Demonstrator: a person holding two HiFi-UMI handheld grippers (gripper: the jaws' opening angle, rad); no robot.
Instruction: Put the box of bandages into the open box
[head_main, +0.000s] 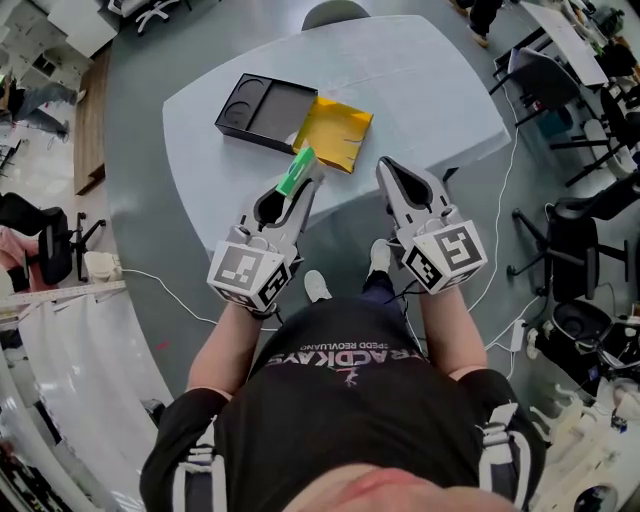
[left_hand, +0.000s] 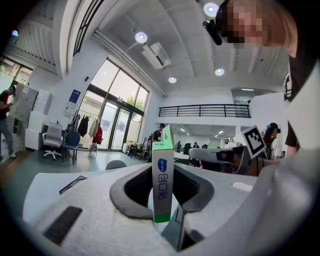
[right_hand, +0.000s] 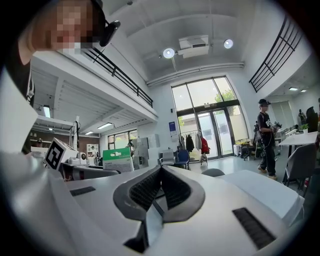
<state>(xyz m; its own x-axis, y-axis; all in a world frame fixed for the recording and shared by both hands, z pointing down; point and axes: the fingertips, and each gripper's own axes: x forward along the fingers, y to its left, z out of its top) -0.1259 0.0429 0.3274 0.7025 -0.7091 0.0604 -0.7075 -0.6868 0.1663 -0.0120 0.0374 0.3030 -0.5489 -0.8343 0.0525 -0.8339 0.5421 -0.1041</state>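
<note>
One bandage box (left_hand: 162, 175) stands upright, clamped between the jaws of the left gripper (head_main: 308, 178). The right gripper (right_hand: 160, 172) has its jaws together with nothing between them. Ahead of both jaw pairs, on the table (head_main: 430, 90), lie one black open box (head_main: 262, 110) and one yellow item (head_main: 335, 133) touching it.

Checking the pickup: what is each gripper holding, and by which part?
Left gripper pinches the box of bandages across its broad faces, near one end; right gripper is shut and empty.

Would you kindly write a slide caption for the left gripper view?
Left gripper holds the green-and-white bandage box upright between its jaws.
</note>
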